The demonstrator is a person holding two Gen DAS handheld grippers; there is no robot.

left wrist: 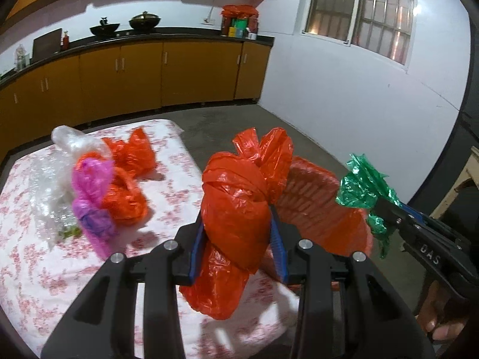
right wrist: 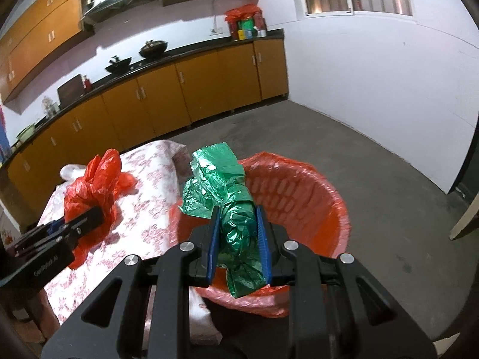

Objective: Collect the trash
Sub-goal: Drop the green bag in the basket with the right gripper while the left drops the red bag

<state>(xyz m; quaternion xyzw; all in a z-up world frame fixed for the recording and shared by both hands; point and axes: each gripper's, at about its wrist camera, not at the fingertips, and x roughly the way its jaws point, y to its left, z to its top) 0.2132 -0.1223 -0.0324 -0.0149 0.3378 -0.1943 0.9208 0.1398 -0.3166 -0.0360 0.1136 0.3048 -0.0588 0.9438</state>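
My left gripper (left wrist: pixel 238 233) is shut on a knotted red plastic bag (left wrist: pixel 236 206) and holds it above the right edge of the table, beside the bin. My right gripper (right wrist: pixel 238 233) is shut on a crumpled green plastic bag (right wrist: pixel 230 197) and holds it over the red-lined trash bin (right wrist: pixel 326 197). The bin also shows in the left wrist view (left wrist: pixel 317 209), with the green bag (left wrist: pixel 362 185) and right gripper (left wrist: pixel 386 206) at its far side. The red bag (right wrist: pixel 89 191) and left gripper (right wrist: pixel 95 215) show in the right wrist view.
The table has a white cloth with red flowers (left wrist: pixel 39 269). On it lie two more red bags (left wrist: pixel 128 191), a pink-purple bag (left wrist: pixel 92 191) and clear plastic wrap (left wrist: pixel 51 191). Yellow kitchen cabinets (left wrist: pixel 119 77) stand behind. Bare concrete floor (right wrist: pixel 374 161) surrounds the bin.
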